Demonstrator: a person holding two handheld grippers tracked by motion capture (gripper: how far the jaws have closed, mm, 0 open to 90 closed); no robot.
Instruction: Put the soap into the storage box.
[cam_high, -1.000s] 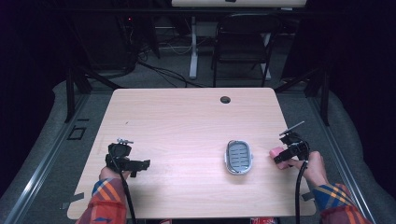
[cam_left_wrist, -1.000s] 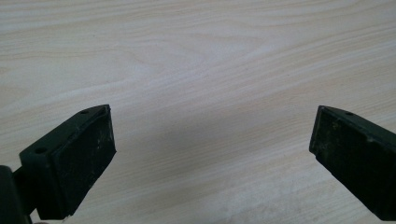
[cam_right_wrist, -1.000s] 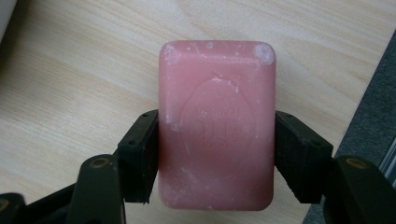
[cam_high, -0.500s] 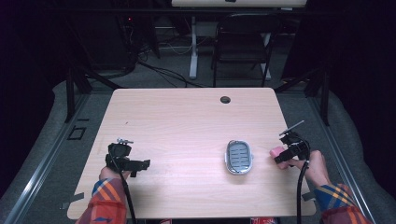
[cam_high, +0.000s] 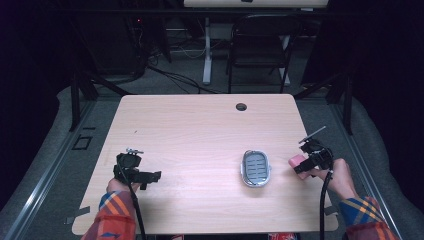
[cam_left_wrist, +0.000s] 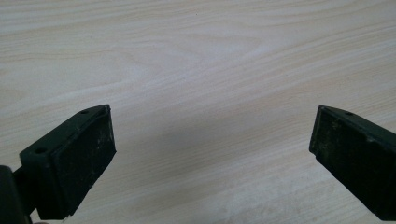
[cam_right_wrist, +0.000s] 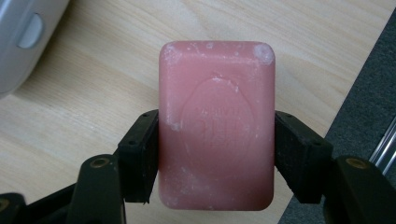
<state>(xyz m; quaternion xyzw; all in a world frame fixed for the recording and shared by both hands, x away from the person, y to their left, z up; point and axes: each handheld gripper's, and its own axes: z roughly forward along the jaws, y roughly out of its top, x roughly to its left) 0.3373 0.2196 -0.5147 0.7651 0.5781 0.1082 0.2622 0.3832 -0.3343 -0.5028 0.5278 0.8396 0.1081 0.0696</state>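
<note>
A pink bar of soap (cam_right_wrist: 216, 123) sits between the two black jaws of my right gripper (cam_right_wrist: 215, 149), which is shut on its long sides. In the high view that gripper (cam_high: 306, 164) holds the soap (cam_high: 296, 161) near the table's right edge, just right of a grey oval soap dish (cam_high: 255, 168) with a slotted insert. A corner of the dish (cam_right_wrist: 23, 37) shows at the top left of the right gripper view. My left gripper (cam_high: 148, 177) rests low over the front left of the table, open, with bare wood between its jaws (cam_left_wrist: 212, 154).
The light wooden table (cam_high: 200, 130) has a round cable hole (cam_high: 241, 106) near its far edge. The right table edge and grey floor (cam_right_wrist: 369, 107) lie close beside the soap. A dark chair (cam_high: 257, 50) and a desk leg stand beyond the table.
</note>
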